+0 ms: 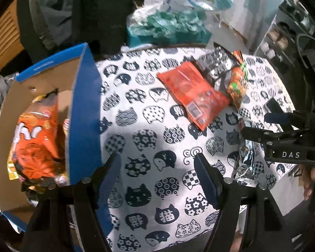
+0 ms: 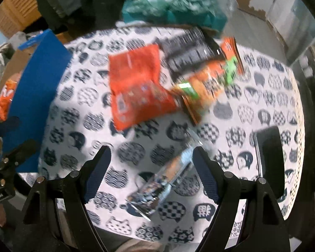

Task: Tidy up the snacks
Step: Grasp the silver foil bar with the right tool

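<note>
Both tongs are spread apart and empty: the left tongs (image 1: 157,163) hover over the cat-print surface (image 1: 145,113), and the right tongs (image 2: 151,157) hover over a silver packet (image 2: 163,180). Beyond lie a red bag (image 2: 134,88) and an orange bag (image 2: 208,82). Left, the blue box (image 1: 84,109) holds an orange snack bag (image 1: 35,138).

Both views are fisheye pictures, bent strongly toward a black round border. The left wrist view is fairly sharp in the middle: the cat-print cloth on the desk (image 1: 149,113) reads clearly, with a broad soft shadow across its near part and brighter light beyond. The teal bag (image 1: 168,27) at the back is smeared. The right wrist view is motion-blurred all over; the red packet (image 2: 136,88) and silver wrapper (image 2: 163,180) are streaked, and the wrapper shows glare.
</note>
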Action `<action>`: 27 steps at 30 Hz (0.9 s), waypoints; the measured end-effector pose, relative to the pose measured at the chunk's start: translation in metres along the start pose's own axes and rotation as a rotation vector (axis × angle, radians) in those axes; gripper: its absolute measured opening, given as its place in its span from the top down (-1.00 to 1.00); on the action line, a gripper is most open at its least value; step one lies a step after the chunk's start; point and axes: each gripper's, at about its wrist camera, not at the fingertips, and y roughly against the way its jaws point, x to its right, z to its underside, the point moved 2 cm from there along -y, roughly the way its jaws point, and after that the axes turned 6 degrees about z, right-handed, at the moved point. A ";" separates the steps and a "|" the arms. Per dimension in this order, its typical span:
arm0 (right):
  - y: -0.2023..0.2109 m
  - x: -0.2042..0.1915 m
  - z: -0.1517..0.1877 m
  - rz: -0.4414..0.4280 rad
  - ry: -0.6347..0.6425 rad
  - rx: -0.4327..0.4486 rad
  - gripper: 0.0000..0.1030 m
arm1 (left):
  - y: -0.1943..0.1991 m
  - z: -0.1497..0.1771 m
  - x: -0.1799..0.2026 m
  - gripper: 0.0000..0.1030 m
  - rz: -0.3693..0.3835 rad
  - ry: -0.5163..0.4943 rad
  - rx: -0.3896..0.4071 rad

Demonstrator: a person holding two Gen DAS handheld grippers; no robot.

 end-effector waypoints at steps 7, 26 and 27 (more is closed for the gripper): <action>-0.031 0.006 0.013 0.033 0.000 -0.085 -0.54 | -0.020 0.002 0.008 -0.42 0.021 0.023 -0.048; -0.065 0.021 0.029 0.031 0.035 -0.123 0.48 | -0.052 0.001 0.024 -0.42 -0.002 -0.012 -0.110; -0.063 0.025 0.028 0.032 0.038 -0.120 0.51 | -0.053 0.000 0.025 -0.42 -0.003 -0.013 -0.112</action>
